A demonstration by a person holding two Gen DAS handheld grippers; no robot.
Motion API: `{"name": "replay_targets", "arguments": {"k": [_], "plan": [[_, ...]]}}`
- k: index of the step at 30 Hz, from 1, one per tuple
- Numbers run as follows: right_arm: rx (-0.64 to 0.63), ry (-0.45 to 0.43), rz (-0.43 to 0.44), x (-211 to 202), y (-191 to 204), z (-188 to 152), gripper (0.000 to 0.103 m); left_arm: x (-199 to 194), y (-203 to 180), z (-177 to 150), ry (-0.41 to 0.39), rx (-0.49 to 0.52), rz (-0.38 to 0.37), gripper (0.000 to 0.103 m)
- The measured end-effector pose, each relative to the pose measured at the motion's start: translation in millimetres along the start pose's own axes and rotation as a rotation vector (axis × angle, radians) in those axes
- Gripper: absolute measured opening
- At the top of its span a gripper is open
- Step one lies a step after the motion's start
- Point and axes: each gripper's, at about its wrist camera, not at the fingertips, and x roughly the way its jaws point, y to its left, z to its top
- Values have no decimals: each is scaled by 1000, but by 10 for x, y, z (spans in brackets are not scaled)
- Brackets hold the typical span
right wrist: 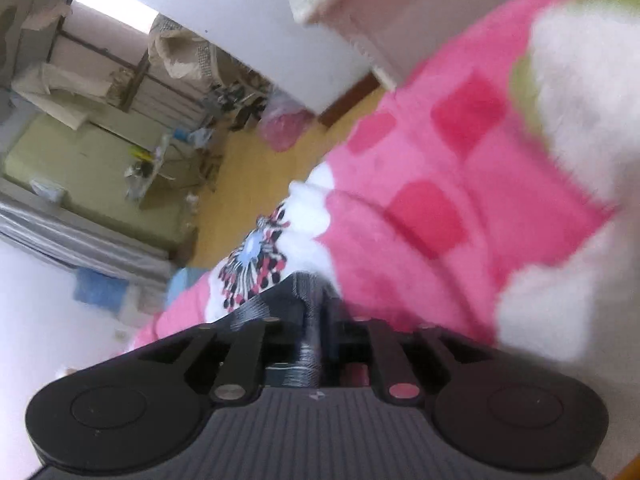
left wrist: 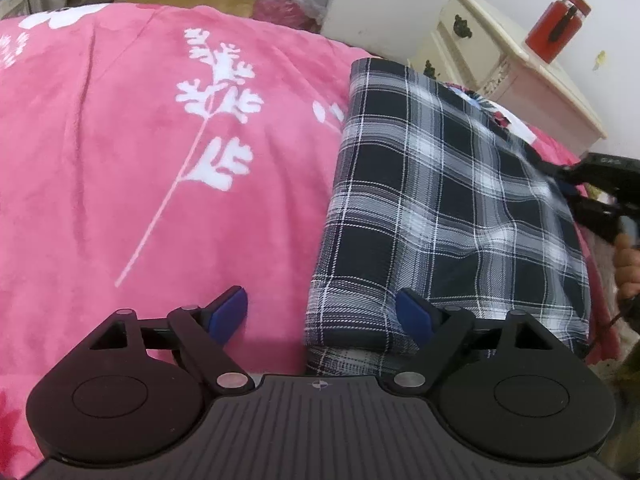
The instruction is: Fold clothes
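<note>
My left gripper (left wrist: 322,312) is spread wide, nothing between the blue fingertips (left wrist: 230,312), just hovering low over the near edge of the bed. One tip sits above the pink blanket (left wrist: 120,160), the other is right at the near corner of the plaid shirt (left wrist: 452,208), looks like it's touching or just about touching the cloth there, hard to say which. The shirt is already folded into a neat rectangle, dark blue and white checks, lying flat on the blanket toward the right side of the bed, with a second layer peeking out under the near edge. The blanket has a big white leaf print on it just left of the shirt. My right gripper (right wrist: 316,312) is clamped down tight on a pinch of that plaid fabric, you can see the checked cloth bunched up between the closed fingers in the right wrist view, though that view is pretty blurry. In the left wrist view the right gripper (left wrist: 596,188) shows up at the far right edge of the shirt, with my hand (left wrist: 628,264) behind it. Beyond the shirt there's a patterned white cloth (left wrist: 492,112) partly tucked under its far side. Further back is a cream nightstand (left wrist: 508,72) against the wall with a red jar (left wrist: 558,26) on top, and a pink plastic bag (left wrist: 296,2) on the wooden floor past the bed.
</note>
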Motion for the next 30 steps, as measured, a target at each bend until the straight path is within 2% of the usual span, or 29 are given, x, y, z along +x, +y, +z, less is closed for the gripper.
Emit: {"name": "replay_targets", "arguments": {"k": [3, 7, 9, 11, 13, 15, 17, 20, 24, 28, 30], "plan": [[-70, -6, -3, -192, 69, -25, 25, 0, -5, -4, -2, -1, 2, 83], [-436, 176, 170, -455, 597, -351, 24, -1, -13, -9, -4, -1, 5, 83], [-625, 235, 136, -463, 765, -639, 23, -26, 3, -5, -4, -12, 2, 84], [-704, 300, 4, -378, 693, -820, 21, -57, 22, 0, -5, -25, -1, 84], [-705, 350, -124, -371, 545, -901, 20, -103, 47, 2, -11, -36, -5, 84], [-684, 383, -179, -488, 454, -906, 13, -176, 79, 4, -35, -38, -8, 84], [-719, 347, -141, -662, 557, -929, 13, -238, 105, 20, -74, -28, -7, 84], [-813, 268, -38, -761, 869, -990, 13, -208, 149, 82, -95, -48, 11, 84], [-871, 285, 49, -497, 1085, -1138, 13, -79, 148, 85, -74, -35, 42, 84], [-864, 385, -80, -413, 752, -1270, 13, -100, 170, 15, -86, -14, 55, 84], [-819, 392, -133, -560, 596, -1228, 13, -122, 180, -1, -89, -5, 61, 84]]}}
